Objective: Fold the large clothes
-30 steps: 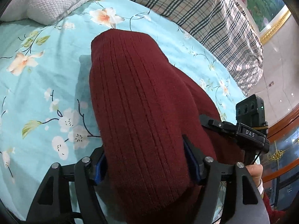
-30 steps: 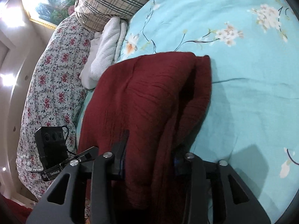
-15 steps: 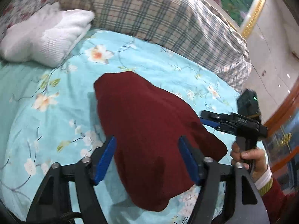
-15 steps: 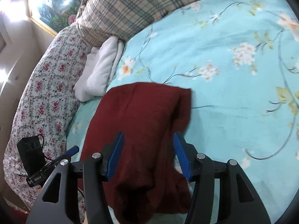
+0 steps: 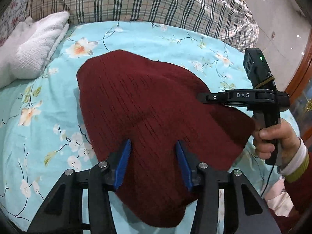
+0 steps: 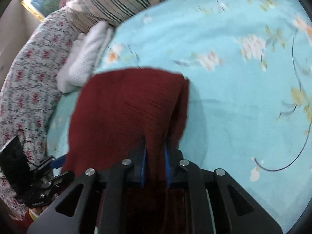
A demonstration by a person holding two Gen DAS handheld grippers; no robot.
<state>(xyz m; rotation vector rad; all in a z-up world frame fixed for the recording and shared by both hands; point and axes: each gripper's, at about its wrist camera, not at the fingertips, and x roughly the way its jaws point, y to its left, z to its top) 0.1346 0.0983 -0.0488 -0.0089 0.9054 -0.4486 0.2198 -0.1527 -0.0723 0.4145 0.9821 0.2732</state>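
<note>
A dark red ribbed knit garment point(image 5: 146, 101) lies folded on the light blue floral bedsheet point(image 5: 39, 117). My left gripper point(image 5: 154, 156) hovers over the garment's near end. Its jaws are closing, and its blue pads stand apart without touching the cloth. At the garment's right edge a hand point(image 5: 273, 140) holds my right gripper point(image 5: 204, 97). In the right wrist view the right gripper point(image 6: 155, 154) has its jaws closing to a narrow gap, with a fold of the red garment point(image 6: 126, 105) pinched between the blue pads.
A white textured towel point(image 5: 33, 48) lies at the back left of the bed. Behind it, a plaid quilt point(image 5: 146, 2) is heaped along the far side. A floral quilt point(image 6: 29, 68) lies left of the garment. A wooden cabinet point(image 5: 306, 74) stands past the bed's right edge.
The left gripper let go of the garment, drew back and up, and its jaws narrowed. The right gripper opened off the cloth, then closed on a fold. The garment now lies flatter.
</note>
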